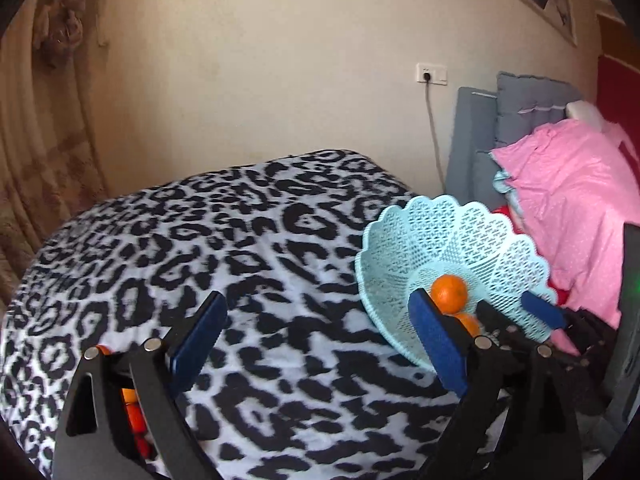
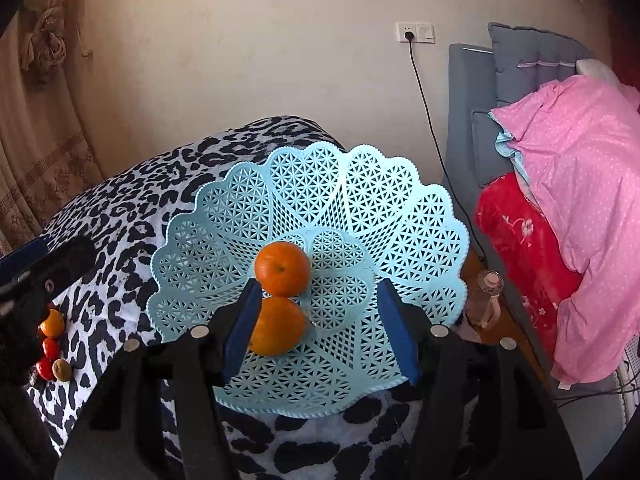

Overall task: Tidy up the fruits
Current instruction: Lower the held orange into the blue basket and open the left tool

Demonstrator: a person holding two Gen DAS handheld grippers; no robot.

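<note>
A light blue lattice basket (image 2: 400, 216) sits on the leopard-print table cover and holds two oranges: a far one (image 2: 282, 268) and a near one (image 2: 278, 328). My right gripper (image 2: 320, 328) is open over the basket's near side, its left pad beside the near orange, nothing between the pads. My left gripper (image 1: 316, 340) is open and empty above the table left of the basket (image 1: 452, 236), where the far orange (image 1: 449, 294) shows. Loose fruit lies at the table's left edge: a small orange (image 2: 53, 323), red fruits (image 2: 50, 348) and a brownish one (image 2: 62, 369).
The leopard-print cover (image 1: 240, 240) spans the table. Right of the basket stand a small bottle (image 2: 486, 292), a red blanket (image 2: 520, 240), pink bedding (image 2: 580, 180) and grey cushions (image 2: 520, 64). A curtain (image 2: 32, 140) hangs at the left, a wall socket (image 2: 414, 32) behind.
</note>
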